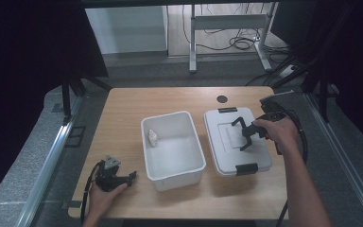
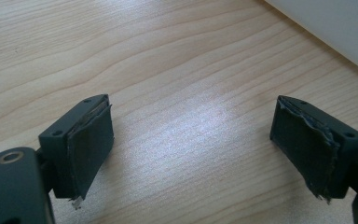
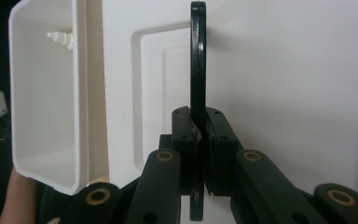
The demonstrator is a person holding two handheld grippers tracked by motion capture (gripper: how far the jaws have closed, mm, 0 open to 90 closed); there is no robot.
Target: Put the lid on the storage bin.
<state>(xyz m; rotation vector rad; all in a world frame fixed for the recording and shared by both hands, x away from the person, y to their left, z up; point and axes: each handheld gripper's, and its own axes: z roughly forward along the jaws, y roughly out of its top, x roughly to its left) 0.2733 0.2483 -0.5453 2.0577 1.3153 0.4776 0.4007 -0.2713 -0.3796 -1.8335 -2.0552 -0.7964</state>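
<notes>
An open white bin stands mid-table with a small white bottle inside, near its left wall. Just right of the bin is its white lid, with black latches at the near and far ends. My right gripper is shut on the lid's black handle, which is raised. In the right gripper view the handle runs edge-on between the jaws of the right gripper, over the lid, with the bin and the bottle at the left. My left gripper rests open on the table at the front left, nothing between its pads.
The wooden table has bare room left of the bin and along the far edge, where a black round cap sits. The bin's wall crosses the top right corner of the left gripper view. A desk frame and cables stand beyond the table.
</notes>
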